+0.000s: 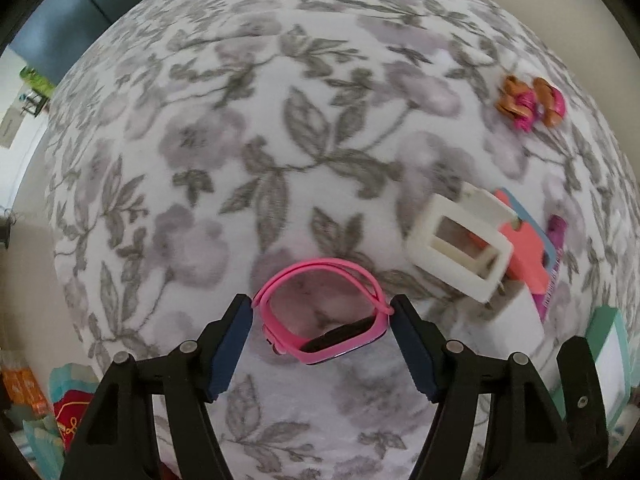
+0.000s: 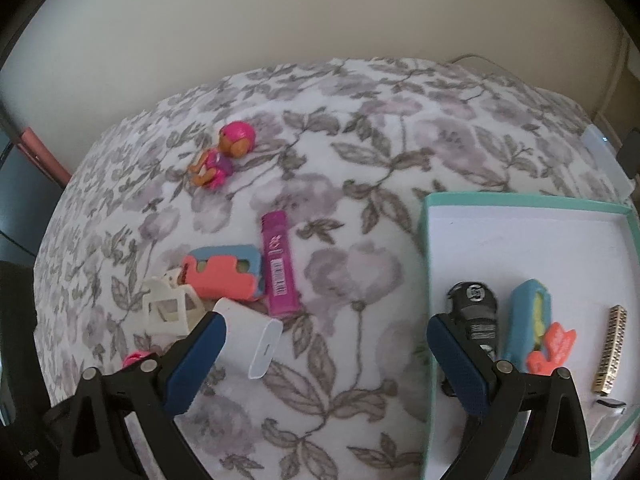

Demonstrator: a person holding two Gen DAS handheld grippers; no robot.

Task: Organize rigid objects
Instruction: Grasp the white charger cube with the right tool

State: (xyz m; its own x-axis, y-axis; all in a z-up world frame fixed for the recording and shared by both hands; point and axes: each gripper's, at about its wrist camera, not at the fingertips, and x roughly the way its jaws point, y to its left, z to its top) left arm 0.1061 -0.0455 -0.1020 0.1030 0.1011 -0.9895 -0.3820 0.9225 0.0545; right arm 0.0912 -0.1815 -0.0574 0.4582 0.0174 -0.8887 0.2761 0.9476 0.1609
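1. Pink in colour, the watch (image 1: 324,312) lies on the flowered cloth (image 1: 248,152) with its strap looped up; it is bracketed by the two pads of the left gripper (image 1: 322,344), one pad at each outer side of the loop.
2. The pads appear to be pressing on the strap ends, so the watch is judged to be gripped by the left gripper; a short test lift should be made before any travel, since the soft strap may flex and slip.
3. The grip would be better taken lower, nearer the watch body, where the part is stiff.
4. The teal box (image 2: 428,264) is seen at the right in the right wrist view, already holding a black item (image 2: 476,308), a blue piece (image 2: 528,312), an orange piece (image 2: 550,348) and a gold bar (image 2: 610,350).
5. The watch should be carried over the white clip (image 1: 460,248) without being snagged on it, and set down in a bare far part of the box.
6. The right gripper (image 2: 322,360) is held with its fingers wide apart and nothing between them, and should be kept clear of the box rim.
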